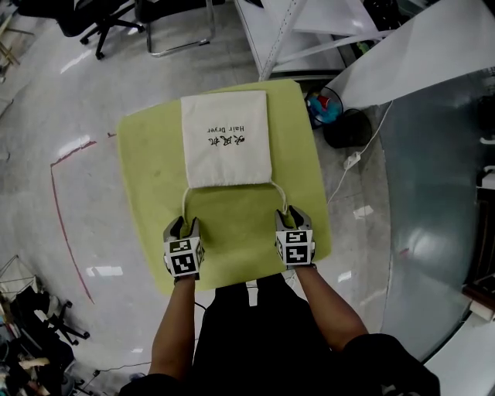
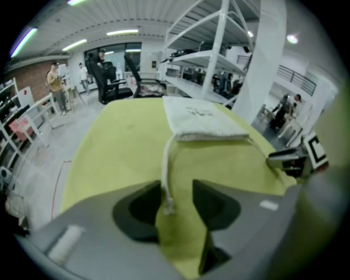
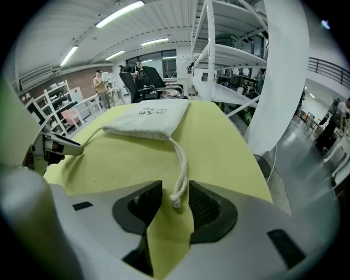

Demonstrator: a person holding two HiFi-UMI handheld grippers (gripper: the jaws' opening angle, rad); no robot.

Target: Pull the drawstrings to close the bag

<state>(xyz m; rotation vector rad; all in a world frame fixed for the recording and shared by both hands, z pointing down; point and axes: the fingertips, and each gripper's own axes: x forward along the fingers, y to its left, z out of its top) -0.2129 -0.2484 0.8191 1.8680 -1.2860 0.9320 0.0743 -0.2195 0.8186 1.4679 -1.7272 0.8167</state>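
Observation:
A white drawstring bag [image 1: 226, 139] printed "Hair Dryer" lies flat on the yellow-green table [image 1: 147, 155], its mouth toward me. A cord runs out of each near corner. My left gripper [image 1: 184, 226] is at the end of the left cord [image 1: 186, 199]. In the left gripper view the frayed cord end [image 2: 165, 175] lies between the jaws [image 2: 178, 191], beside the left one, with a gap on the other side. My right gripper [image 1: 293, 218] is at the right cord [image 1: 280, 195]. Its knotted end [image 3: 181, 169] hangs between open jaws [image 3: 175, 191].
The table's near edge is just behind both grippers. Office chairs [image 1: 108, 19] stand at the far left and a white shelving frame [image 1: 309, 31] at the far right. A black round object [image 1: 352, 128] and a power strip [image 1: 352, 161] lie on the floor to the right.

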